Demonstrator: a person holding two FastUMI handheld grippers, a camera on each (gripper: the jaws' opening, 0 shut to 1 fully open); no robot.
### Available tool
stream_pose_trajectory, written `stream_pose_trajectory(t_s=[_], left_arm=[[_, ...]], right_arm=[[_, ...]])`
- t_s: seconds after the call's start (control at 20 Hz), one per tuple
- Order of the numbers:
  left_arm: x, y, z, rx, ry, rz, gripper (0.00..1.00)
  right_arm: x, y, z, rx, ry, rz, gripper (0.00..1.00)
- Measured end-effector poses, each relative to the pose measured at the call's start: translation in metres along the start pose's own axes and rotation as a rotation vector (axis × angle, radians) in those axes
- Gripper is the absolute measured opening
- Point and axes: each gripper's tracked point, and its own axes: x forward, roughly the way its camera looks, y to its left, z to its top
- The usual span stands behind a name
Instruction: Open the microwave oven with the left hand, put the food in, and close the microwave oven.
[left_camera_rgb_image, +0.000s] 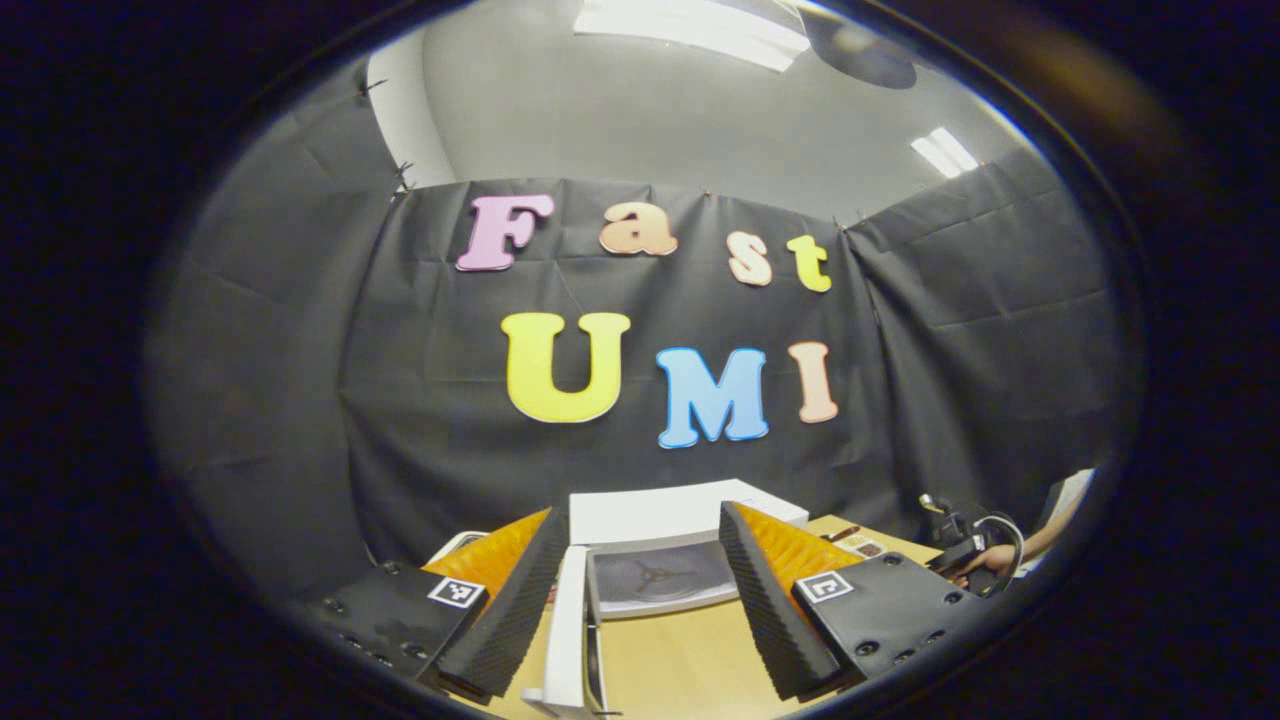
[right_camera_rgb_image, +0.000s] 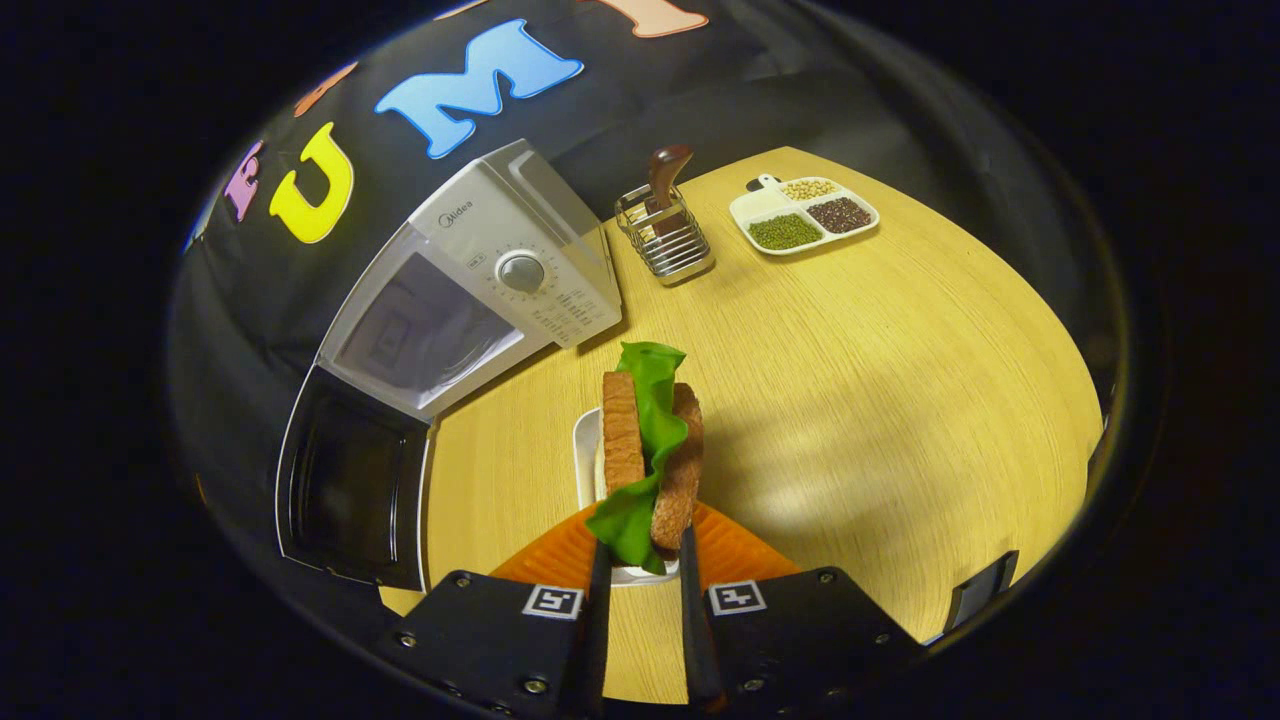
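Surface (right_camera_rgb_image: 880, 400): round-edged wooden top carrying everything listed here. Microwave oven (right_camera_rgb_image: 500, 270): white, at the far left edge of the surface; door (right_camera_rgb_image: 350, 490) swung fully down and open, cavity facing the near side, so the opening step reads as done. Utensil rack (right_camera_rgb_image: 665, 240): wire, with a brown handle in it, just beside the oven's right flank. Divided dish (right_camera_rgb_image: 805, 215): three compartments of dry grains, at the far edge, well apart from the work. Small white plate (right_camera_rgb_image: 588, 450): directly under the lifted food. Food (right_camera_rgb_image: 650, 450): a sandwich of two toast slices with lettuce, carried on edge above the plate. Right tool (right_camera_rgb_image: 640, 590): clenched on the sandwich, both fingers pressing its lower end. Left tool (left_camera_rgb_image: 640, 590): released, jaws wide, hovering before the open oven, with the cavity's turntable (left_camera_rgb_image: 655, 578) seen between them. Handling judgement: carry the sandwich leftward over the lowered door, enter the cavity level, set it down centrally, release only once it is supported; the pinch is low, so the slices may splay. Keep the left tool aside until the door needs lifting.
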Motion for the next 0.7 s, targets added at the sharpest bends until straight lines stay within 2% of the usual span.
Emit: stream_pose_trajectory(t_s=[0.1,0.25,0.45,0.55,0.7], left_arm=[[0.006,-0.010,0.001,-0.006,0.011,-0.026,0.97],[0.012,-0.016,0.008,-0.013,0.013,-0.030,0.98],[0.013,-0.019,0.034,-0.021,-0.023,-0.018,0.97],[0.015,-0.012,0.045,-0.020,-0.037,0.016,0.97],[0.012,-0.001,0.060,-0.042,-0.050,0.064,0.96]], right_arm=[[-0.005,0.002,0.000,-0.042,-0.017,-0.001,0.21],[-0.023,0.024,0.008,-0.066,-0.072,0.041,0.21],[-0.042,0.081,0.018,-0.021,-0.112,0.193,0.21],[-0.044,0.113,0.024,0.013,-0.134,0.282,0.21],[-0.038,0.162,0.032,0.140,-0.141,0.427,0.21]])
